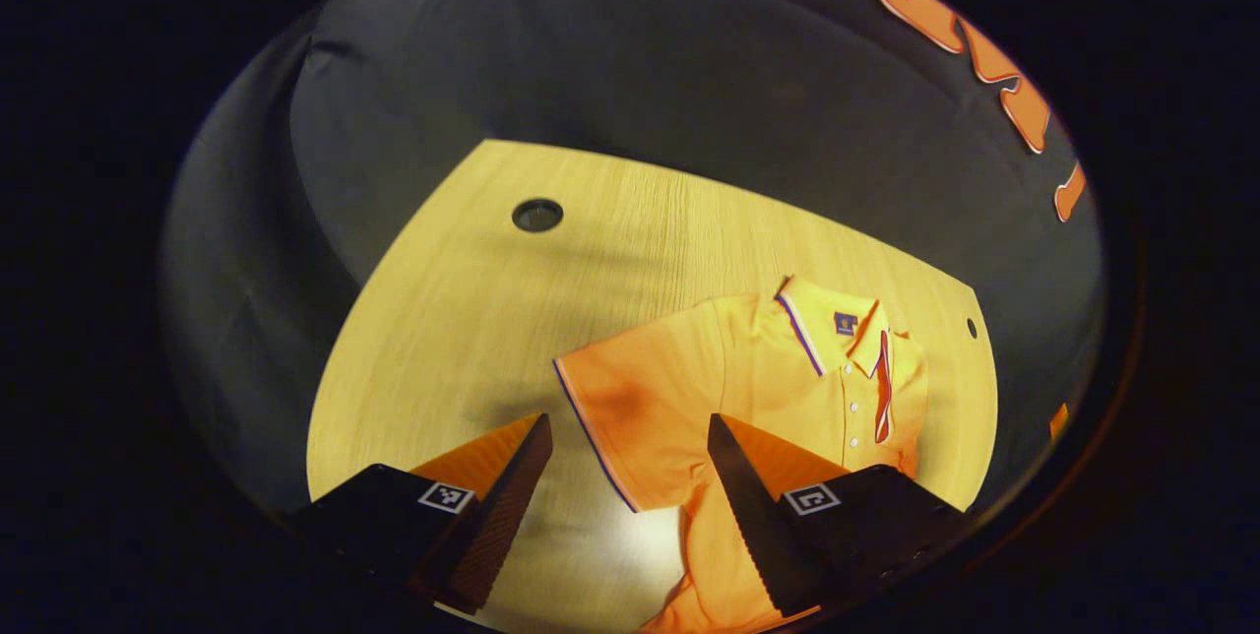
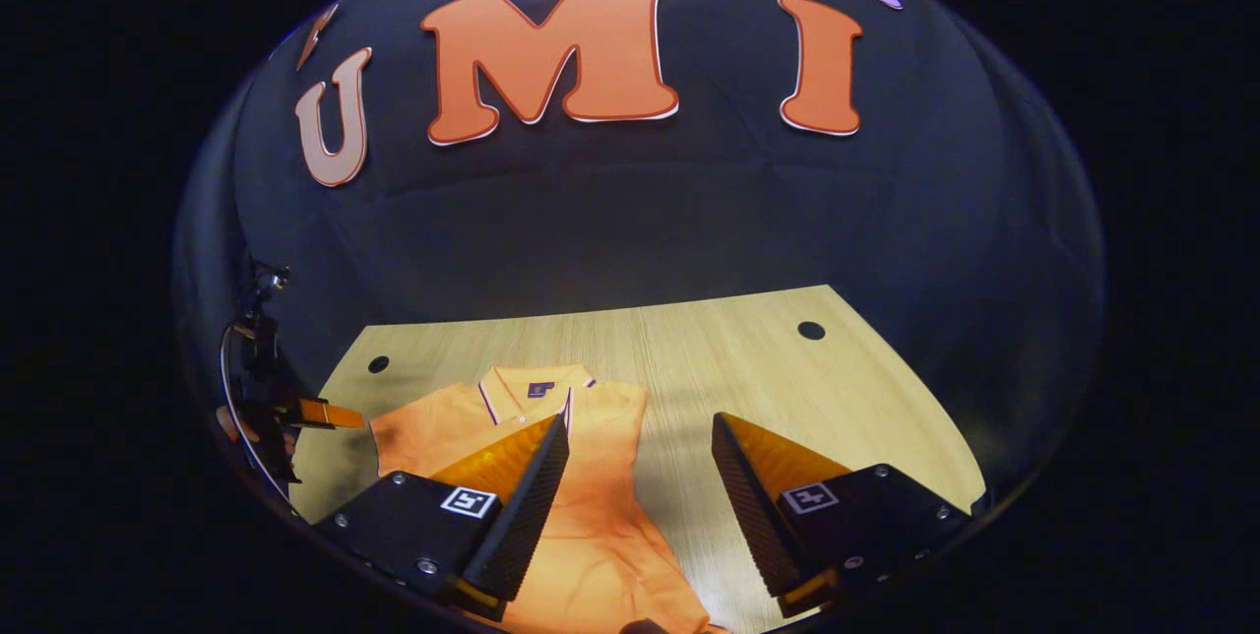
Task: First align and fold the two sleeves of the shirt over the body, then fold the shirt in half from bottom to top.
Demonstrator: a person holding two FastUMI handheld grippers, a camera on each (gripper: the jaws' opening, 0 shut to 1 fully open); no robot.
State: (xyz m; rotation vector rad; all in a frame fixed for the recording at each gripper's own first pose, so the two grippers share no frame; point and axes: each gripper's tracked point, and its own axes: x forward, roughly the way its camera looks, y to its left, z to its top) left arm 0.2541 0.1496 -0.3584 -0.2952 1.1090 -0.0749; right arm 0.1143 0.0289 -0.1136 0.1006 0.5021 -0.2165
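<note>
Orange polo shirt (image 1: 758,388) lying face up on the wooden table (image 1: 472,299), collar (image 1: 822,324) pointing toward the back wall. In the left gripper view, one short sleeve (image 1: 615,412) spread flat out to the side, trimmed hem facing the camera. In the right gripper view, the side of the shirt (image 2: 610,427) nearest that hand-held gripper looks narrower and straight-edged, so probably already folded in, though hard to say for sure from this angle.

Left hand-held gripper (image 1: 630,437) hovering above the table with jaws wide apart, nothing between them, lined up roughly over the hem of that spread sleeve. Right hand-held gripper (image 2: 640,437) also wide apart and empty, hanging over the shirt's edge and the bare table beside it. Other gripper (image 2: 320,412) visible far off at the shirt's opposite side in the right gripper view.

Looks like the sleeve-fold step, judging by the layout. To do it well: come down on the sleeve near its outer hem, pinch just the one layer rather than grabbing the body fabric underneath, then carry it across toward the button placket in a low flat arc. Worth keeping the fold line running straight down from the shoulder so both sides match. Probably smart to pin the body with the right one if the fabric drags, since that knit looks soft and likely to bunch
</note>
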